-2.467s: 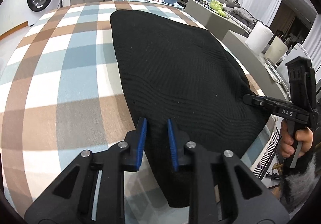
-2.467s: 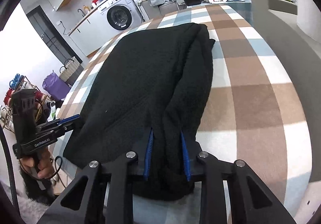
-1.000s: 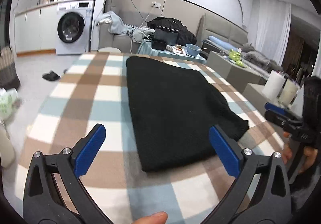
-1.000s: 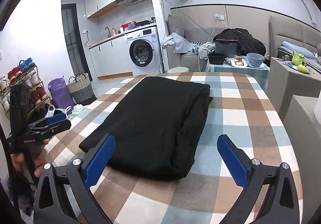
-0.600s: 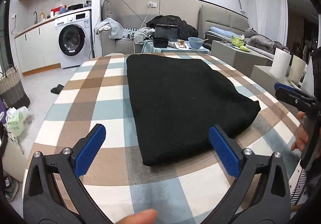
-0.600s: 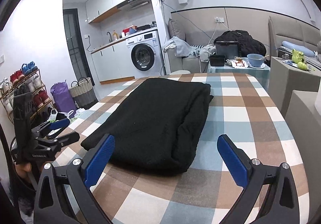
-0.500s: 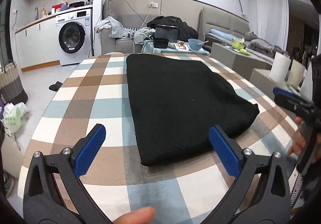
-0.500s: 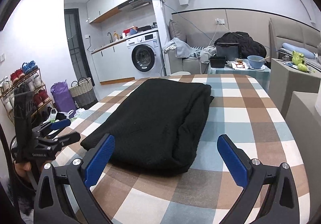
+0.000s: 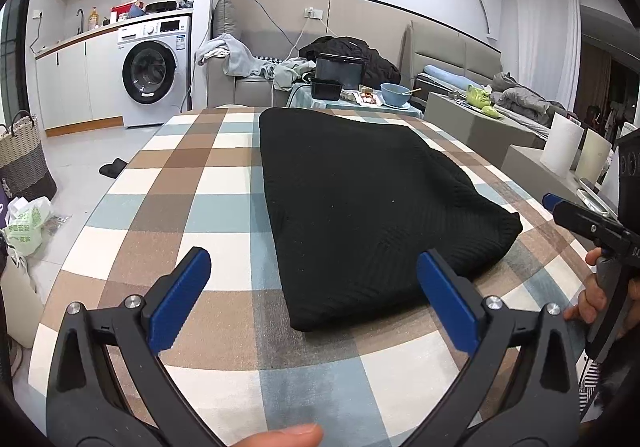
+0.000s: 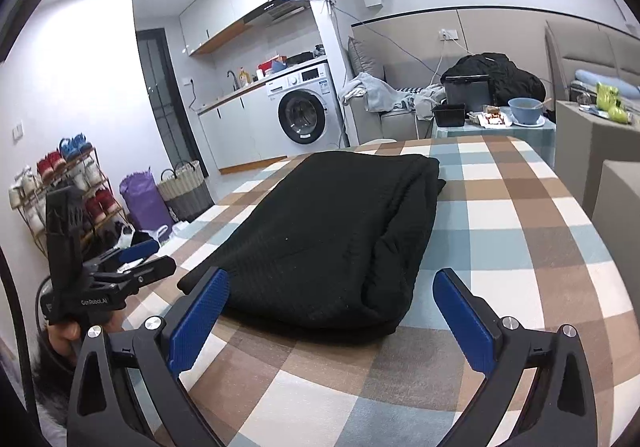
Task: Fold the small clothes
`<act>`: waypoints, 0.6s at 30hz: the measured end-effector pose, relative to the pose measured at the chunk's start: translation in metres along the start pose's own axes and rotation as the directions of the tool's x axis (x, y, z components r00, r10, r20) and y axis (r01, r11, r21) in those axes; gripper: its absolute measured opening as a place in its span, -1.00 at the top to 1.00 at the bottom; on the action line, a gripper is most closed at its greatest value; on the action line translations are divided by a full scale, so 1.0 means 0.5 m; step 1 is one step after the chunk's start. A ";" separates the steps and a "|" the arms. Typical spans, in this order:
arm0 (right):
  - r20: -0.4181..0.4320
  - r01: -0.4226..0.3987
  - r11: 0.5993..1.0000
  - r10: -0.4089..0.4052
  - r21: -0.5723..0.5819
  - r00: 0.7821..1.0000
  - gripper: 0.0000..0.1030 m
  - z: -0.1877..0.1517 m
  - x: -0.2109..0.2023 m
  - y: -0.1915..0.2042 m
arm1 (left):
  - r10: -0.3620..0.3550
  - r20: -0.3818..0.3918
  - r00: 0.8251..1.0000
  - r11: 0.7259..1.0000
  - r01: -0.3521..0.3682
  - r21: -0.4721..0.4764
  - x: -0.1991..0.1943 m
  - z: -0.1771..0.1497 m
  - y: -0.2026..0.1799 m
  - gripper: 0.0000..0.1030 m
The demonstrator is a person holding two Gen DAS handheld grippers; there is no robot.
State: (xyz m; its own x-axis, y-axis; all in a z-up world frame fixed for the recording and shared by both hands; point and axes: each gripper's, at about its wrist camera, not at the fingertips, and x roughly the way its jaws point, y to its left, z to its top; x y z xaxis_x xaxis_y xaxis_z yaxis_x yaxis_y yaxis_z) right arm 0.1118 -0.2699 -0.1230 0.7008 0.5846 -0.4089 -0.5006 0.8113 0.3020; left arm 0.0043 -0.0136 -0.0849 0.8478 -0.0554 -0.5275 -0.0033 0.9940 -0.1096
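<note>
The black sweater [image 9: 360, 199] lies folded lengthwise on the checkered surface [image 9: 192, 207]. The left gripper [image 9: 312, 299] and right gripper [image 10: 332, 311] hang spread and empty before its near edge. The next fold probably calls for pinching both near corners.

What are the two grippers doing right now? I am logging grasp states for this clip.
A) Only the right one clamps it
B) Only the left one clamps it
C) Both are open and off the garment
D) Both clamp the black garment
C: the left gripper and the right gripper each have their blue pads spread wide, and the folded black garment lies free on the checked tablecloth.
</note>
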 end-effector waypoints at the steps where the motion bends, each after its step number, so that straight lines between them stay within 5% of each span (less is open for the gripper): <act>1: 0.002 0.000 1.000 0.000 0.001 1.000 -1.00 0.000 -0.001 0.000 | 0.001 -0.001 1.000 1.000 -0.001 0.002 0.000 0.000 0.000 -0.99; 18: 0.000 0.009 1.000 -0.009 -0.018 1.000 -1.00 -0.003 0.002 0.007 | 0.001 -0.003 1.000 1.000 -0.001 -0.016 0.005 -0.004 0.001 -0.99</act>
State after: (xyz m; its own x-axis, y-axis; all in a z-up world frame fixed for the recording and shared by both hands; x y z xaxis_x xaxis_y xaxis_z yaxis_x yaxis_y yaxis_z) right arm 0.1098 -0.2665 -0.1235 0.7056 0.5769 -0.4116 -0.5031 0.8168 0.2823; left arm 0.0055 -0.0137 -0.0878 0.8459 -0.0548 -0.5305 -0.0125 0.9924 -0.1226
